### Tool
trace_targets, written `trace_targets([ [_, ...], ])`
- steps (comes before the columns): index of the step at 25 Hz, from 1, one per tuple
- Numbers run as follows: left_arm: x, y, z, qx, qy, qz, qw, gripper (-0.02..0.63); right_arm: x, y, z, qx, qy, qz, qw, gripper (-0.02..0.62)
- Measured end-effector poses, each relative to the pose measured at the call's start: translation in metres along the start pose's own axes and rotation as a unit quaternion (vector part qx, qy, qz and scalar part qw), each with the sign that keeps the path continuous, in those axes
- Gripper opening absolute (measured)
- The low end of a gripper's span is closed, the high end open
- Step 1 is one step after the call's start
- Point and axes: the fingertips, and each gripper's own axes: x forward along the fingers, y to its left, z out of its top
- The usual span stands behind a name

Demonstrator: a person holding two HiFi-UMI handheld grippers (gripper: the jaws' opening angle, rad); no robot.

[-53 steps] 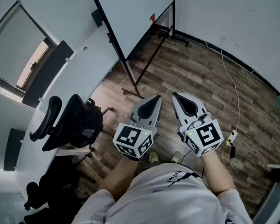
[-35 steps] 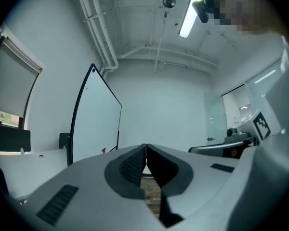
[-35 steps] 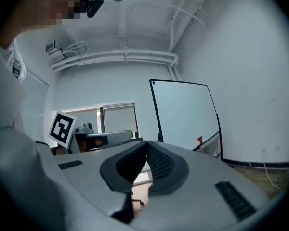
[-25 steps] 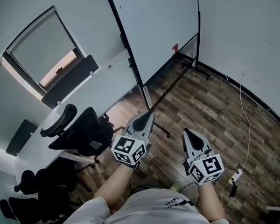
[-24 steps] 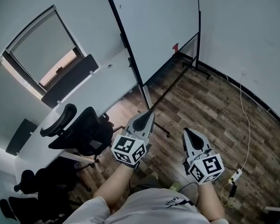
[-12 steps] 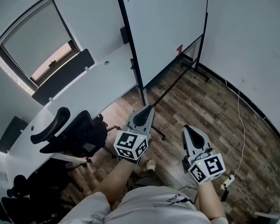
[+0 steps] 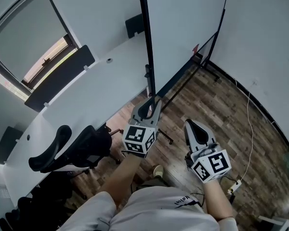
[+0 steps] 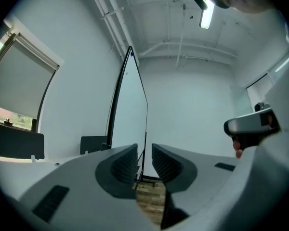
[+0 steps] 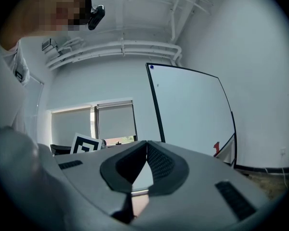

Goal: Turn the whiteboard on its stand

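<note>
While the left gripper [image 7: 151, 104] parts its jaws narrowly on nothing, the whiteboard [image 7: 183, 28] stands edge-on just ahead. I'd widen further, take its black frame [image 7: 145, 42] squarely and swing slowly. The right gripper [image 7: 190, 123], beside it, is pinched together and empty. The desk [image 7: 86, 95] to the left, then the office chair [image 7: 82, 146] behind-left, crowd the swing.

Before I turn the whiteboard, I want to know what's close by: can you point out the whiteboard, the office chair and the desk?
whiteboard [image 7: 183, 28], head view, on its white writing surface.
office chair [image 7: 85, 144], head view, on its black middle.
desk [image 7: 86, 90], head view, on the bare white top.
</note>
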Motion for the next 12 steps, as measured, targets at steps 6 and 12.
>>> trace_targets([
  [6,0.039,0.058,-0.017,-0.001,0.005,0.018,0.9998,0.136,0.057,0.002,-0.009,0.0,0.013,0.007,1.0,0.012],
  [12,0.08,0.1,-0.031,0.01,0.014,0.036,0.9992,0.194,0.089,0.001,-0.021,0.003,0.029,0.014,0.999,0.012],
])
